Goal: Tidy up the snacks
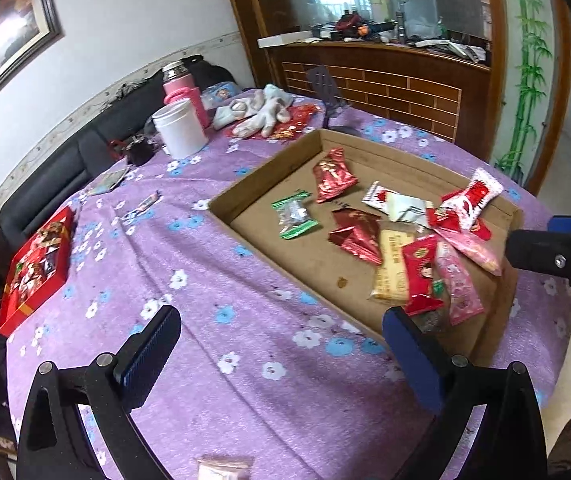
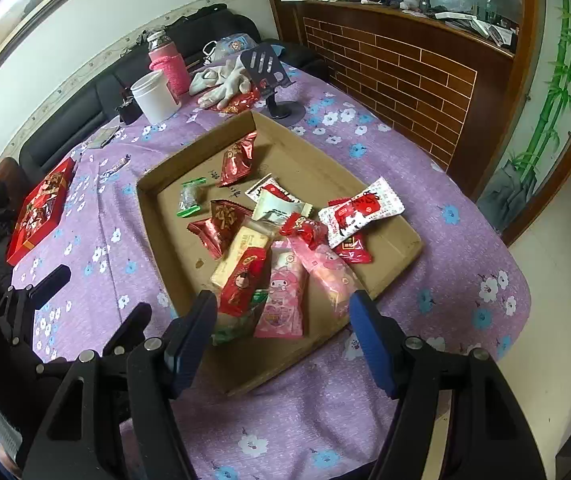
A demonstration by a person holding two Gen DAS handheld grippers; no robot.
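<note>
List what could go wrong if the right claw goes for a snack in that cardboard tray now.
1. The pink packets and the red packet overlap in a heap just ahead of the open right claw, so closing there may grab two at once.
2. The white-and-red packet leans over the cardboard tray's far rim; nudging the heap could tip it onto the tablecloth.
3. The tray looks light, so a push might slide it.

Both grippers (image 1: 281, 360) (image 2: 283, 332) are black, with ribbed blue pads and silver screws.
</note>
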